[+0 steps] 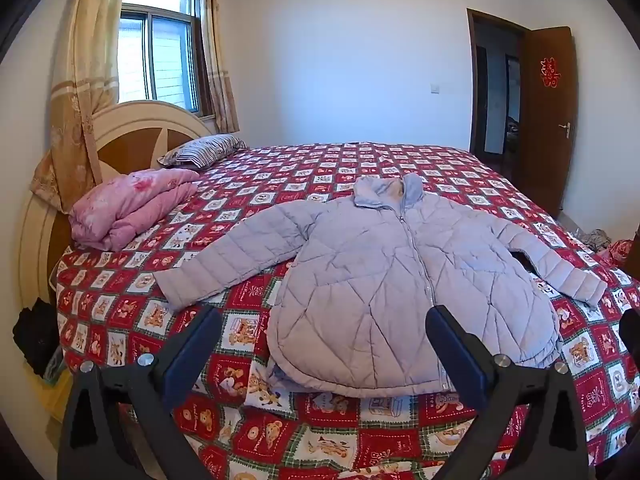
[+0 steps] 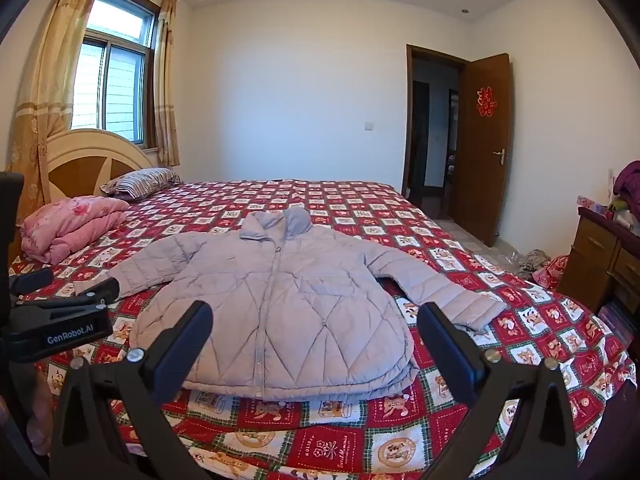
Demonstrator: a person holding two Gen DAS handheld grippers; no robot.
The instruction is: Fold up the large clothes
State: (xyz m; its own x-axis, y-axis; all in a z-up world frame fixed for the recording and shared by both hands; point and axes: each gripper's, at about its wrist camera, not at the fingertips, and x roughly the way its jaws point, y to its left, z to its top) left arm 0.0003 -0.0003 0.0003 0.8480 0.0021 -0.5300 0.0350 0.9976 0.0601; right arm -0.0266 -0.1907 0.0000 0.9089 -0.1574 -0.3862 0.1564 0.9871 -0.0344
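While the bed (image 1: pixel 400 168) fills most of both views under a red patchwork cover, a lilac quilted jacket (image 1: pixel 384 280) lies flat on it, front up, zipped, sleeves spread left and right, hem at the near edge. Folded pink quilt (image 1: pixel 128 208) sits far left, striped pillow (image 1: pixel 204 150) beyond it. Left hand-held gripper (image 1: pixel 320 332) and right hand-held gripper (image 2: pixel 316 328) hover near the hem, jaws wide apart, holding nothing.
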